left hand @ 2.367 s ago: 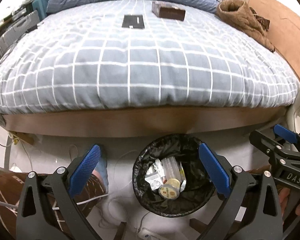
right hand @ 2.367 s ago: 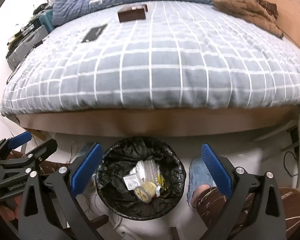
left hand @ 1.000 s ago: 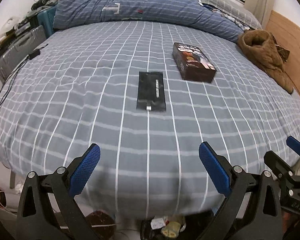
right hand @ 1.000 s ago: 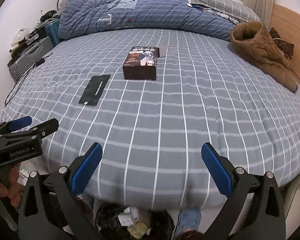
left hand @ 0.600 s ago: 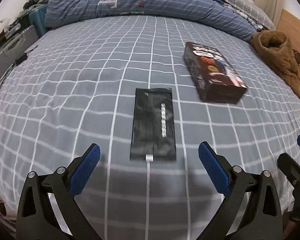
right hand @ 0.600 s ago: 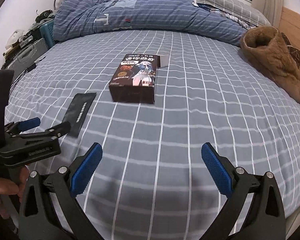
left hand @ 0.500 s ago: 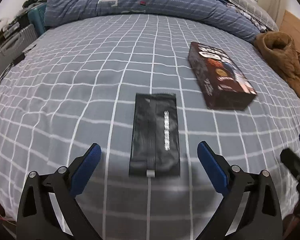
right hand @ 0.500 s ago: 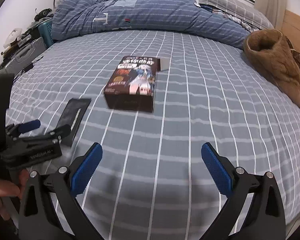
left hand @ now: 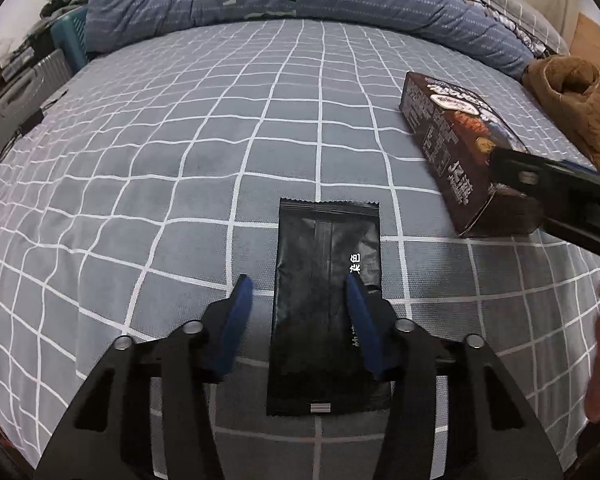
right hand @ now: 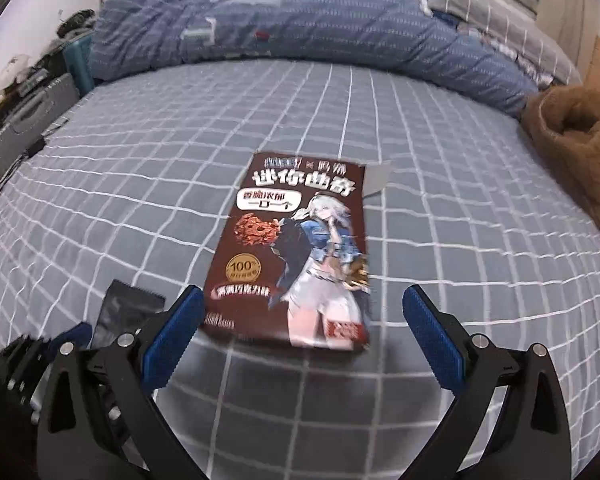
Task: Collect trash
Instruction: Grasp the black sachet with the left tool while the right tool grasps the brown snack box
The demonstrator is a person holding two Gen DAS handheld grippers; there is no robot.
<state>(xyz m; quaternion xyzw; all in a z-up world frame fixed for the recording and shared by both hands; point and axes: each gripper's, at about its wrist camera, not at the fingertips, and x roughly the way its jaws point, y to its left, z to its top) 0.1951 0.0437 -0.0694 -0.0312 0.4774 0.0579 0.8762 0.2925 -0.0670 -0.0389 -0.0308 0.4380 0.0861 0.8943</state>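
1. We see our left tongs (left hand: 300, 292) low over the bed (left hand: 220, 128), jaws partly drawn in (much narrower than the right pair) and set to either side of a flat black wrapper (left hand: 326, 308). The right pad overlaps the wrapper's right edge; the left pad stands just off its left edge. We cannot tell whether the pads press on it.
2. The wrapper lies flat on the grey checked cover, lengthwise between the left tongs' fingers, its serrated end pointing away from them.
3. Our right tongs (right hand: 300, 320) are spread wide and hold nothing. Just ahead of them and between their fingers lies a brown snack box (right hand: 296, 252), face up, its near end level with the blue pads but touching neither.
4. From the left wrist view the snack box sits ahead and to the right of the left tongs, with the right tongs' dark arm crossing in front of its near corner.
5. Beyond both tongs a blue quilt (right hand: 300, 24) is bunched up, and to the far right a brown fleece garment (right hand: 576, 148).
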